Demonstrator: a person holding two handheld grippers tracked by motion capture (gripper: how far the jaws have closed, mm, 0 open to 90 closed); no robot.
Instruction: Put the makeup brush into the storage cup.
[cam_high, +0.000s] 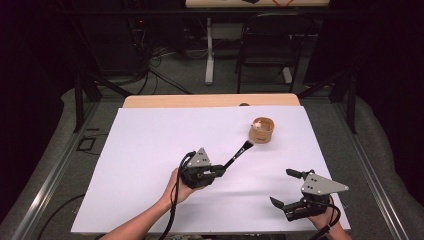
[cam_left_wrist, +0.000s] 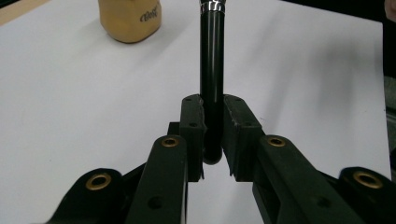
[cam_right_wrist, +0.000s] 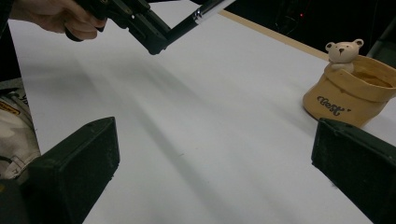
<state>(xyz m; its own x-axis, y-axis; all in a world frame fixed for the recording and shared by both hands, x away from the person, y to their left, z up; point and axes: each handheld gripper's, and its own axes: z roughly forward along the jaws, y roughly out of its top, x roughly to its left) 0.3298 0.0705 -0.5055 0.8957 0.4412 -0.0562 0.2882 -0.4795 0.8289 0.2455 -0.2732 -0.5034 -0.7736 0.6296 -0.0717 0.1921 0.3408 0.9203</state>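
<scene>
Makeup brush (cam_high: 239, 153), black handle, silver ferrule, is pinched by its handle end between the left gripper (cam_high: 220, 170) fingers (cam_left_wrist: 192, 126), which are closed tight on it. The brush is carried clear above the white tabletop (cam_high: 150, 165), bristle end pointing toward the tan pouch-shaped holder (cam_high: 262, 130) and sitting just beside its near rim in the high view; contact can't be told. The holder stands upright near the far right of the tabletop, with script lettering on the side and a small bear figure (cam_right_wrist: 344, 51) on its rim. It looks empty as far as can be seen.

Right gripper (cam_high: 286, 190) rests low at the near right edge, fingers (cam_right_wrist: 74, 163) spread wide, nothing between them, well apart from the holder.

Progress judgement: pickup done, brush nearly at the holder. Left to do: get the brush over the opening, drop it in, release.
</scene>
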